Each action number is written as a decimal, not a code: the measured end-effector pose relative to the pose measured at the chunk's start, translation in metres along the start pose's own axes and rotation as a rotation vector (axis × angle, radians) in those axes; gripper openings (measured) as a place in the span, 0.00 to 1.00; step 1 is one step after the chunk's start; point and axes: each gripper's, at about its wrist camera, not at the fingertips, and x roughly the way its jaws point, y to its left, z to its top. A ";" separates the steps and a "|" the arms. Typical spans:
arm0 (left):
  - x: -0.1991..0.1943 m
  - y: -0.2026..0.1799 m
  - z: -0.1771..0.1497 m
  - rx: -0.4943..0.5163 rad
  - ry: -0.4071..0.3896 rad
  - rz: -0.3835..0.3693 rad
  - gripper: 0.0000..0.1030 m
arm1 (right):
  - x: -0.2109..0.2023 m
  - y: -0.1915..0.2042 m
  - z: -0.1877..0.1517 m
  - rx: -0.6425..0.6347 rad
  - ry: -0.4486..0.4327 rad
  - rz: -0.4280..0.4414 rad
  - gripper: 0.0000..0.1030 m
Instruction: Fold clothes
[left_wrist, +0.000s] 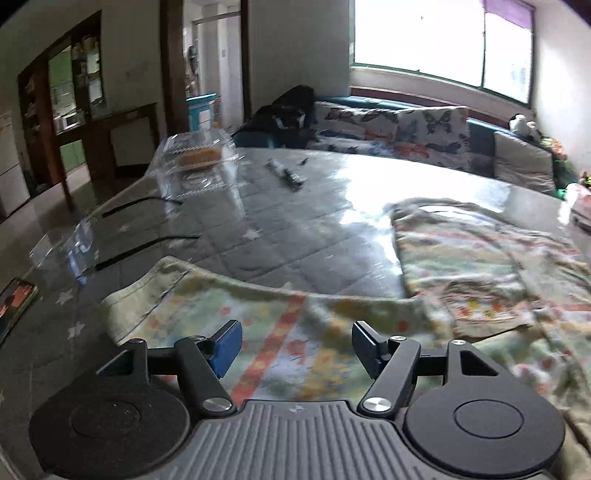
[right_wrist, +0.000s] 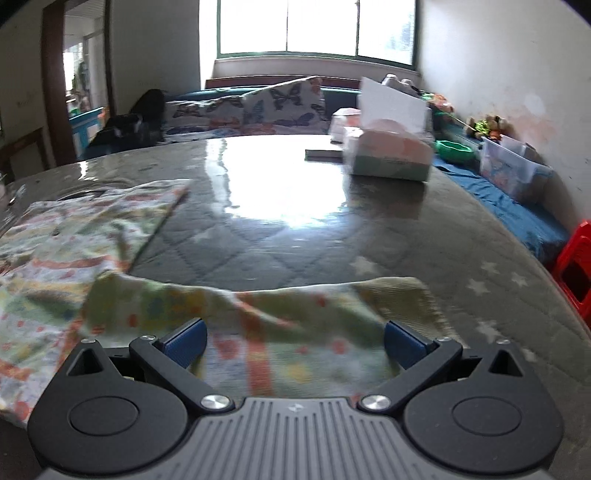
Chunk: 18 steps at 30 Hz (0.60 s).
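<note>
A pale green patterned garment lies spread flat on the grey quilted table. One sleeve runs left under my left gripper, which is open just above it, blue pads apart. In the right wrist view the garment's body lies at the left and its other sleeve stretches right to a ribbed cuff. My right gripper is open over that sleeve, fingers wide. Neither gripper holds any cloth.
A clear plastic food box and a small dark object sit at the table's far left. A tissue box stands at the far right. A sofa with butterfly cushions runs behind. A red stool is at the right.
</note>
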 end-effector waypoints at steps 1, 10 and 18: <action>-0.002 -0.003 0.002 0.004 -0.004 -0.011 0.68 | -0.001 -0.004 0.001 0.012 -0.001 -0.002 0.96; -0.009 -0.040 0.013 0.038 -0.008 -0.120 0.70 | 0.009 -0.006 0.014 -0.009 0.011 0.001 0.76; -0.018 -0.083 0.016 0.106 -0.013 -0.237 0.74 | -0.010 -0.030 0.012 0.045 -0.018 -0.049 0.68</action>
